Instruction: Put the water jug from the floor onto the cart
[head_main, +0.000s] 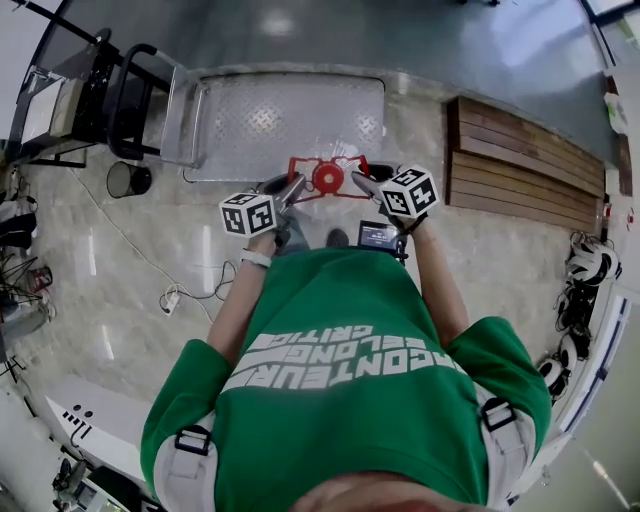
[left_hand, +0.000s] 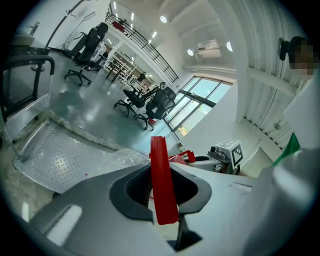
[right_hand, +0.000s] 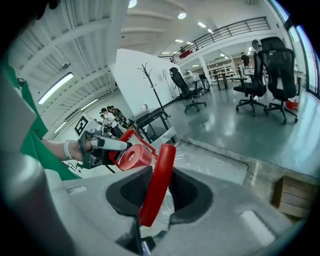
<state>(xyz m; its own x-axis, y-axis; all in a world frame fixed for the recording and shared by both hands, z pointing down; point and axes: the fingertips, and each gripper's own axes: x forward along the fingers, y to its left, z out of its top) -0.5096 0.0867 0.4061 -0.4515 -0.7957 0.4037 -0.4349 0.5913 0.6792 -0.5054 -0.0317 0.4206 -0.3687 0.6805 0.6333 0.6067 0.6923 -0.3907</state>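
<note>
The water jug hangs in front of me, with its red cap (head_main: 327, 178) and red carrying handle (head_main: 312, 163) showing in the head view. My left gripper (head_main: 296, 186) is shut on the handle's left side and my right gripper (head_main: 361, 181) on its right side. In the left gripper view a red handle bar (left_hand: 162, 185) stands clamped between the jaws. The right gripper view shows the other bar (right_hand: 157, 181) gripped likewise, with the cap (right_hand: 131, 156) and left gripper (right_hand: 102, 146) beyond. The jug's clear body (left_hand: 125, 158) is mostly hidden. The cart's diamond-plate deck (head_main: 285, 125) lies just ahead.
The cart's black push handle (head_main: 135, 95) rises at its left end. A wooden pallet (head_main: 525, 150) lies to the right of the cart. A small round bin (head_main: 128, 180) and a cable with a power strip (head_main: 170, 298) are on the floor at left. Office chairs (right_hand: 272, 75) stand farther off.
</note>
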